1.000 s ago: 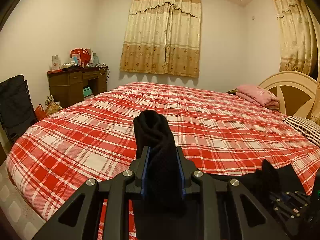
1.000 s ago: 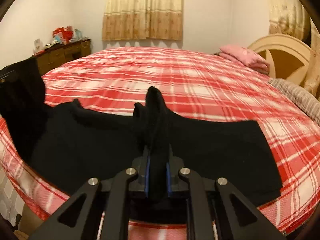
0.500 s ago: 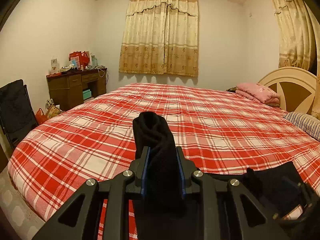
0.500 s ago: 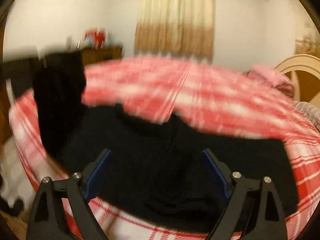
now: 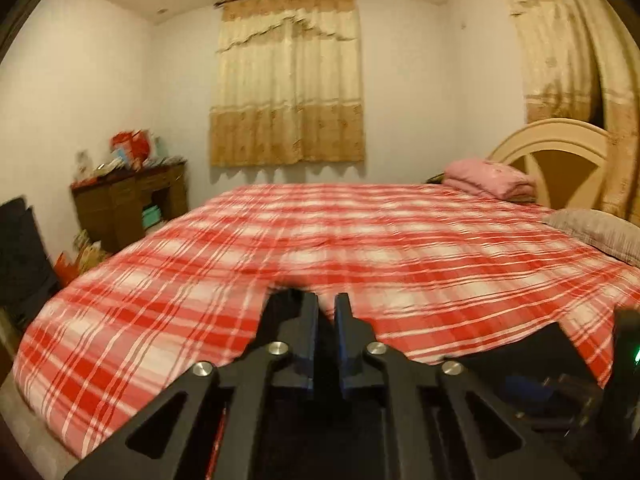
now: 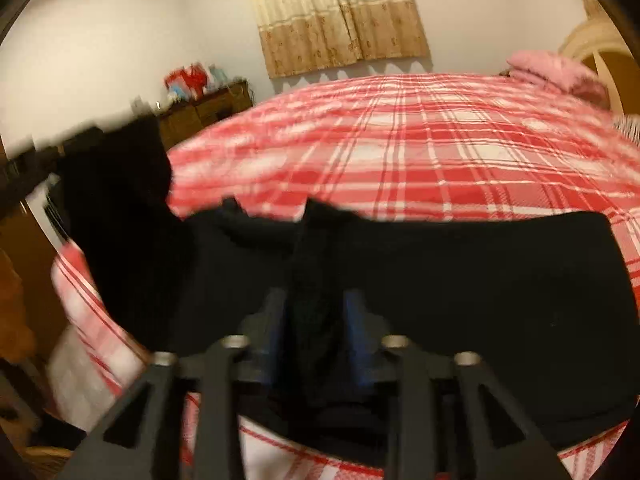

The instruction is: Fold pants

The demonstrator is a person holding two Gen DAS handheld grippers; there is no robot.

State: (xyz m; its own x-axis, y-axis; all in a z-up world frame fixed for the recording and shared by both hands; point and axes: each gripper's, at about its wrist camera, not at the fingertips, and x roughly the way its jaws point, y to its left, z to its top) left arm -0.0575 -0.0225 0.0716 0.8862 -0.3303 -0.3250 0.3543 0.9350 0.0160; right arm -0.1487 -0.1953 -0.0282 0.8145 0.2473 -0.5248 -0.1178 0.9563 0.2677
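Furniture lines the left wall: a dark chair [image 5: 20, 260], then a wooden counter [image 5: 128, 200] piled with red bags [image 5: 132, 146].

The round bed [image 5: 400, 248], under a red and white plaid cover, fills the middle of both views. The black pants [image 6: 480, 280] lie across its near edge.

At the left end, in the right wrist view, part of the pants is lifted and reaches up to a blurred dark shape that looks like the left gripper [image 5: 326, 304]. In its own camera, this gripper's fingers [image 5: 308, 328] are closing and stand almost together, with only a thin slit between them. No cloth rises above the tips, and the slit is too dark lower down to tell whether any fabric is caught there.

Further right, near the middle of the pants, the right gripper [image 6: 314, 304] points down at the cloth. Its fingers [image 6: 276, 336] are closing with an upright ridge of black fabric between the blue pads. The blur hides whether the pads are pressing on it. From there the pants spread flat to the right, ending in a straight edge on the plaid.

Behind the bed hangs a beige curtain [image 5: 288, 80]. At the far right are a folded pink blanket [image 5: 488, 178], a cream headboard [image 5: 560, 152] and a striped pillow [image 5: 600, 232].
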